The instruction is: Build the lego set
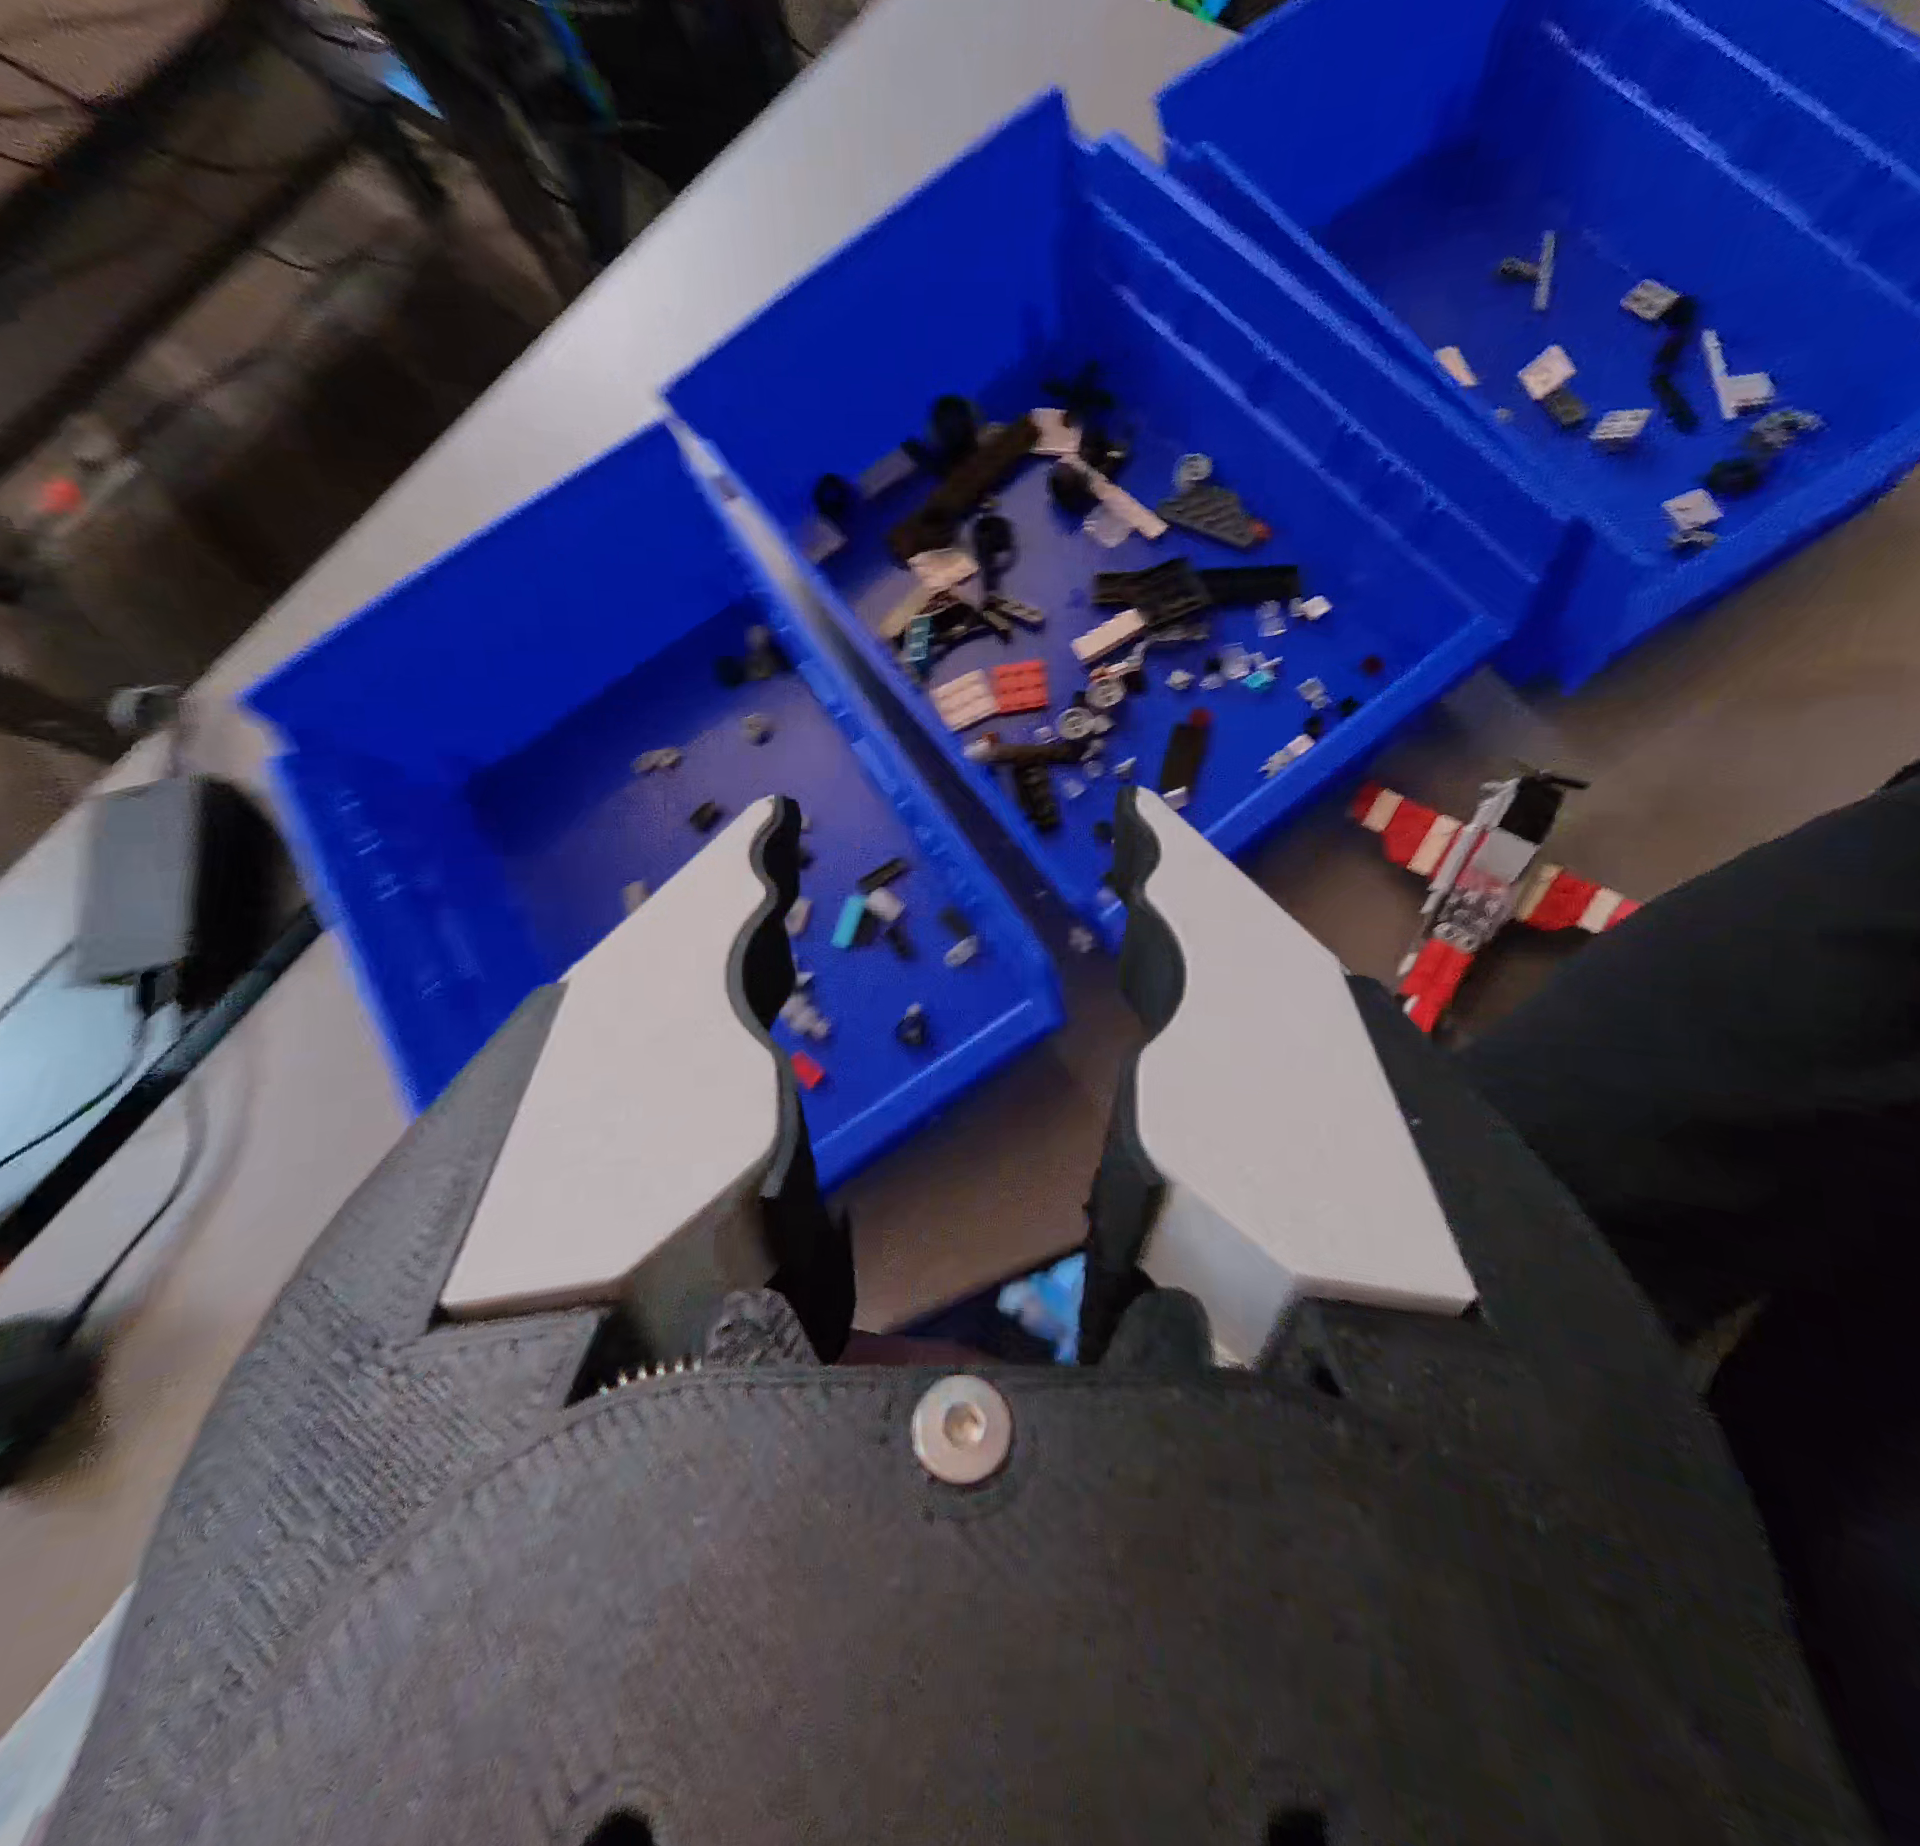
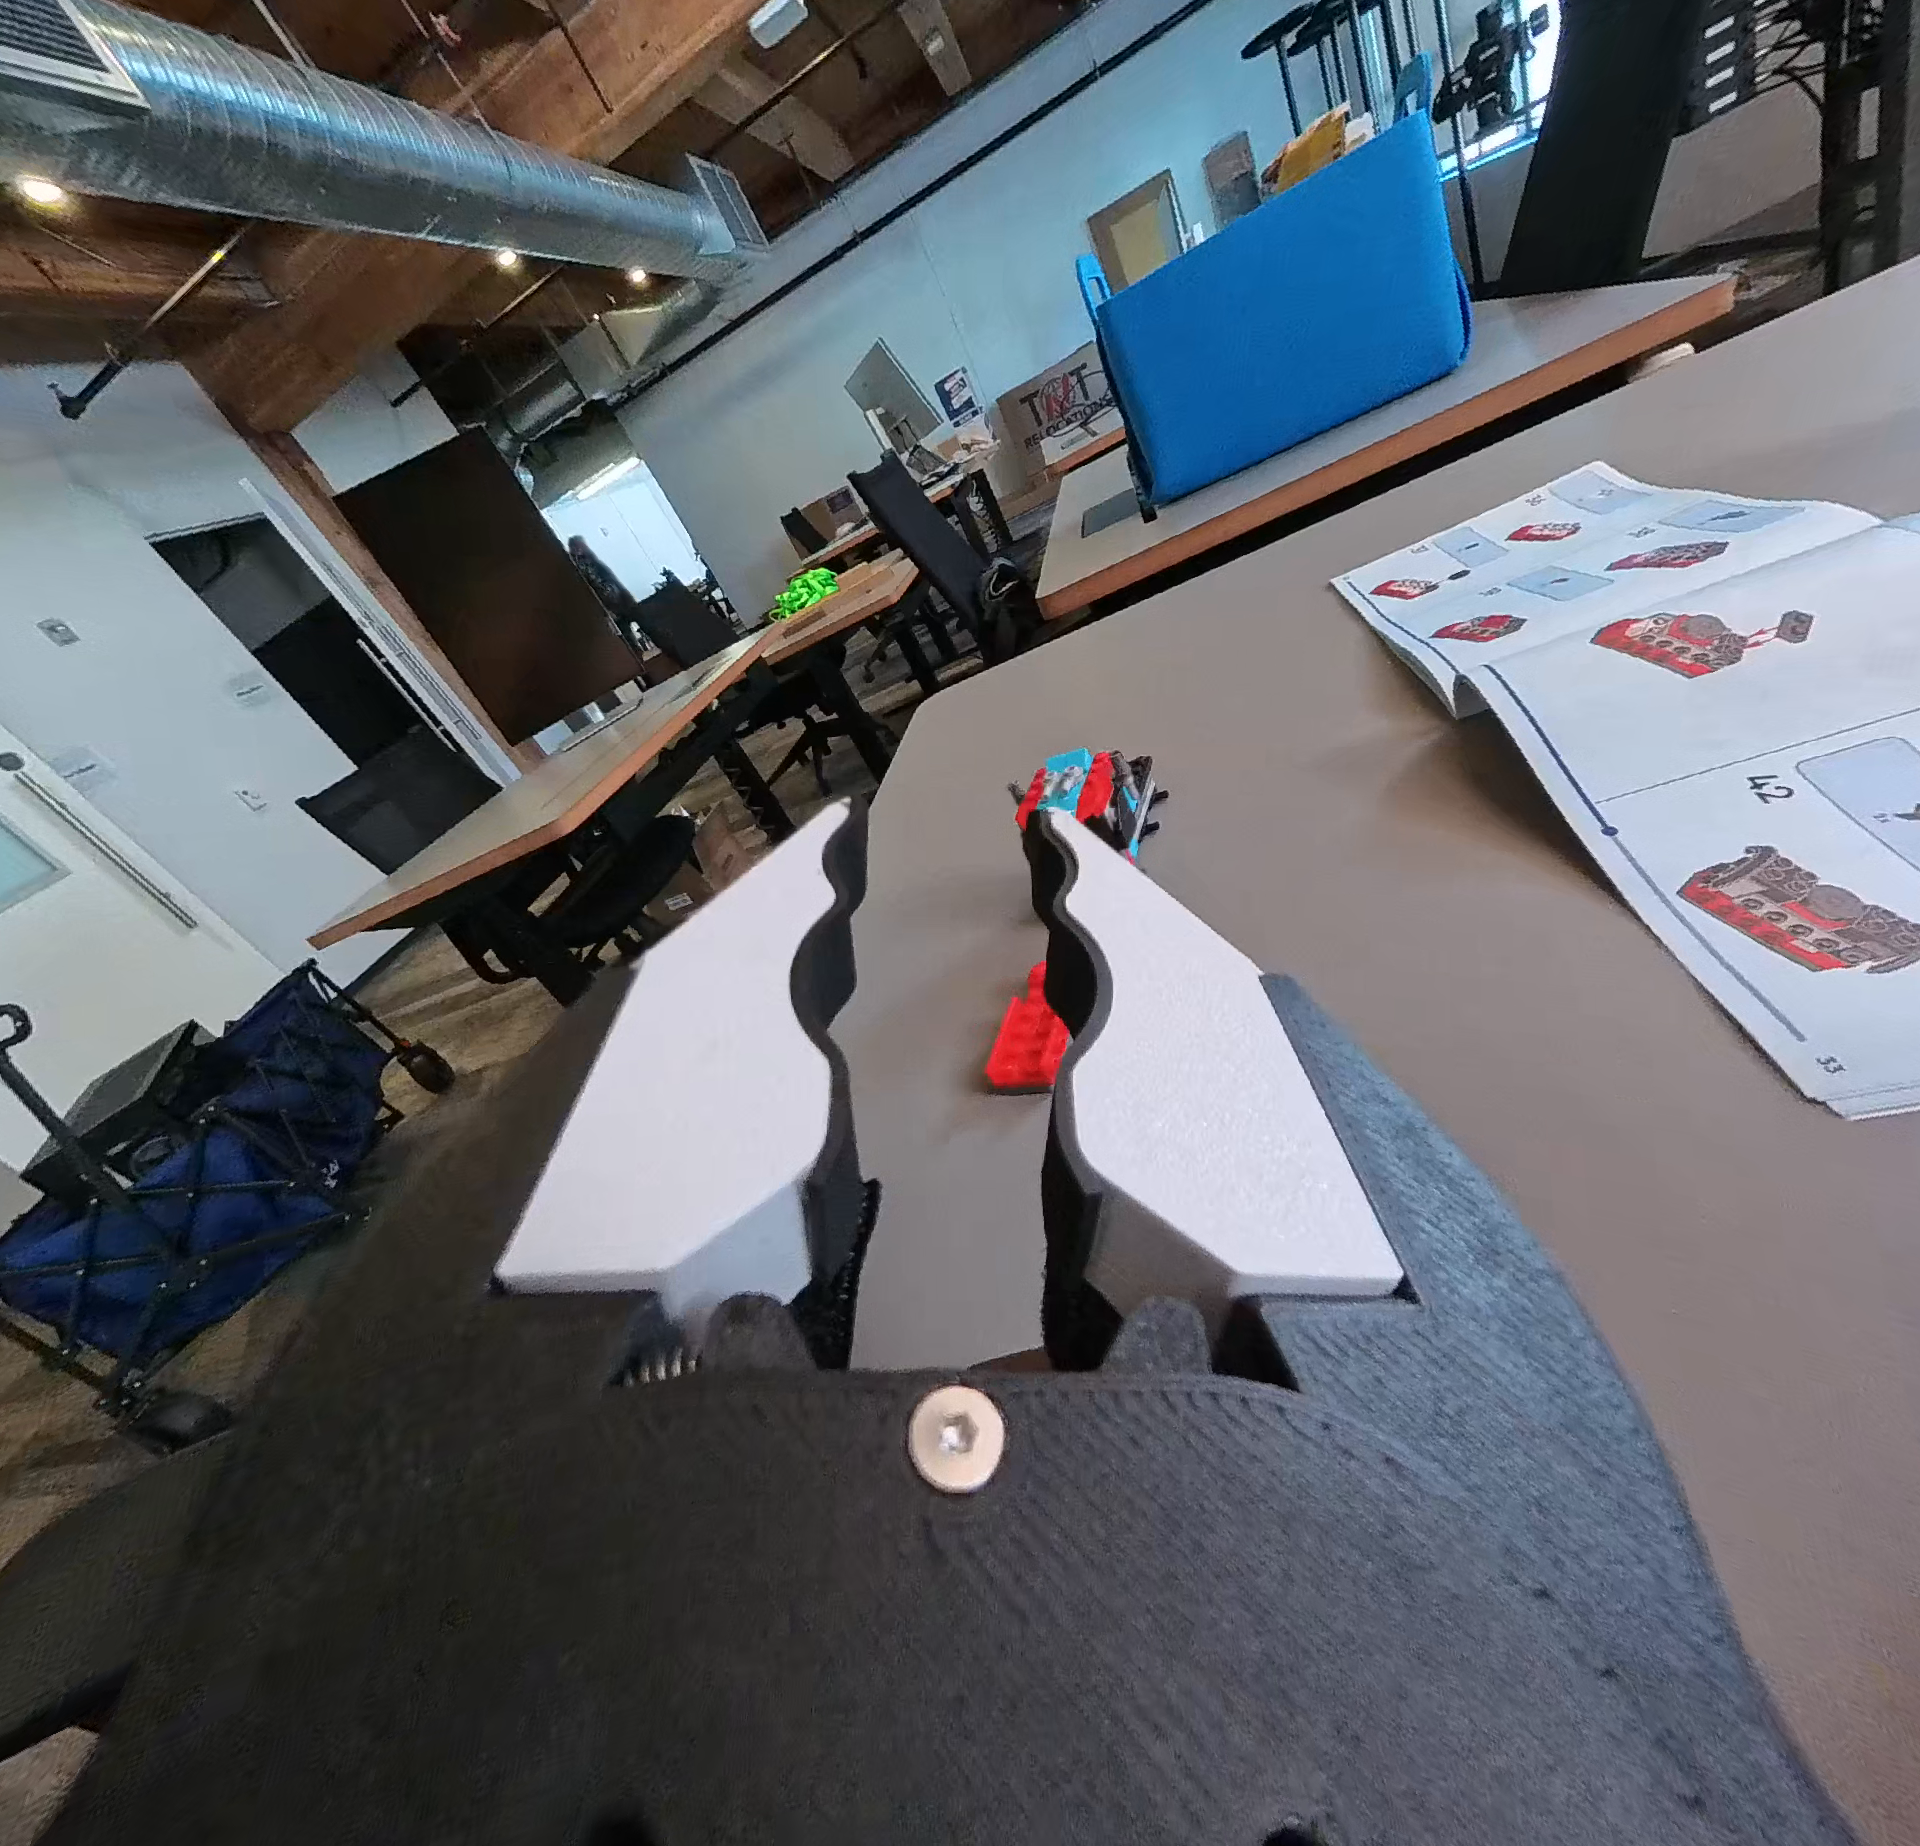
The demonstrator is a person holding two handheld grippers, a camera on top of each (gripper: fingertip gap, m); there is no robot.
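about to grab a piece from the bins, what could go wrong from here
The left hand-held gripper hangs open over the rims of two blue bins; closing could catch a wall. The pieces are tiny and heaped, so it may pinch several. The red plate lies loose by the right hand-held gripper, easily nudged.

**Three bins in a row, builds and booklet on the counter**

In the left wrist view, three bins stand side by side on the counter (image 1: 914, 1235): the near bin (image 1: 436, 923), the middle bin (image 1: 935, 269) and the far bin (image 1: 1766, 570), each holding loose pieces. A winged model (image 1: 1475, 882) lies on the counter just right of the middle bin.

In the right wrist view, a flat plate (image 2: 1023, 1043) lies nearer, a small build (image 2: 1086, 794) behind it, and an open instruction booklet (image 2: 1683, 757) to their right.
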